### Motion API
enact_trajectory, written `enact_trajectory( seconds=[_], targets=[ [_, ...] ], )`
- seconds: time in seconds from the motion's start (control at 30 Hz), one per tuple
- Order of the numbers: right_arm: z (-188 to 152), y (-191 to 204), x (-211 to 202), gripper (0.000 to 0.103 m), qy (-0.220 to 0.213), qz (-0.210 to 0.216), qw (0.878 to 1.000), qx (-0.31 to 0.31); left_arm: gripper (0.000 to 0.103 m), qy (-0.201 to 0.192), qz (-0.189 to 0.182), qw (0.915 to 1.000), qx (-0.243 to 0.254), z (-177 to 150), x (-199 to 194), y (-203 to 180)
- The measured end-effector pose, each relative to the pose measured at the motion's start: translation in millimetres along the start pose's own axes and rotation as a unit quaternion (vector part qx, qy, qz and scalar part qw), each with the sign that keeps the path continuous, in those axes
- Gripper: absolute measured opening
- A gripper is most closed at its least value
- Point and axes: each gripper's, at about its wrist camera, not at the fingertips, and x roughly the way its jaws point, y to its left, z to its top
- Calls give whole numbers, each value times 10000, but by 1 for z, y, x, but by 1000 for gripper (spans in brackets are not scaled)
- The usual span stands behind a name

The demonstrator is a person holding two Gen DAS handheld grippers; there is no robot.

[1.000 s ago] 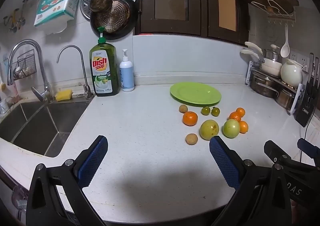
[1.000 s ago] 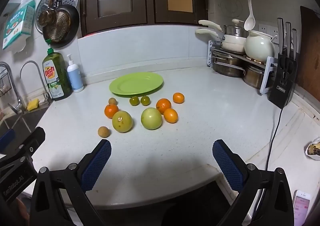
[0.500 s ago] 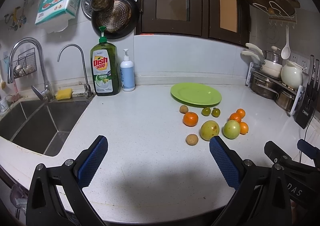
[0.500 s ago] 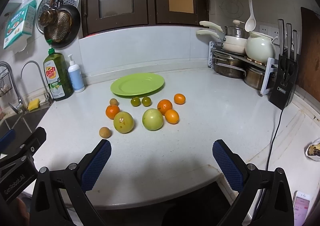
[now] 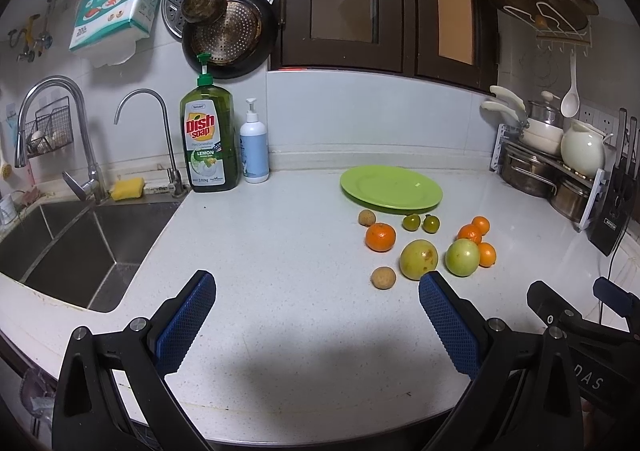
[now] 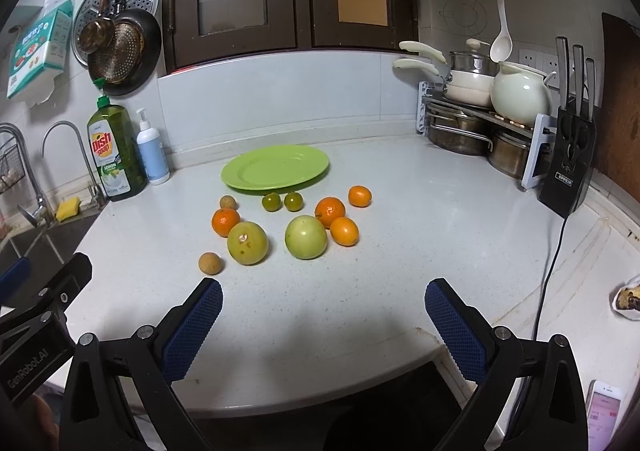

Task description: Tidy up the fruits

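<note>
An empty green plate (image 5: 391, 186) (image 6: 275, 167) lies at the back of the white counter. In front of it sit loose fruits: a yellow-green fruit (image 5: 419, 259) (image 6: 247, 242), a green apple (image 5: 462, 257) (image 6: 306, 237), several oranges (image 5: 380, 237) (image 6: 329, 211), two small green fruits (image 5: 421, 222) (image 6: 282, 201) and two small brown ones (image 5: 383, 277) (image 6: 210, 263). My left gripper (image 5: 316, 287) stands open near the front edge, left of the fruits. My right gripper (image 6: 323, 293) is open too, just in front of the fruits. Neither holds anything.
A sink (image 5: 60, 239) with taps lies at the left, with a dish soap bottle (image 5: 208, 143) and a pump bottle (image 5: 253, 147) behind. A pot rack (image 6: 476, 131), knife block (image 6: 568, 167) and black cord (image 6: 550, 271) stand at the right. A phone (image 6: 604, 411) lies low right.
Both views have shifted very slightly, the fruits sitting a touch lower and nearer. Both grippers stay open and no fruit has moved.
</note>
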Motion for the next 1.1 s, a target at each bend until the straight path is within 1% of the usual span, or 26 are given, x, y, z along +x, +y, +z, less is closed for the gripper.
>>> enact_trajectory(
  seconds=[1.1],
  targets=[
    [-1,-1,2,103,41,39,10000,-16,103,51,-45,10000,72,1,2,-2]
  ],
)
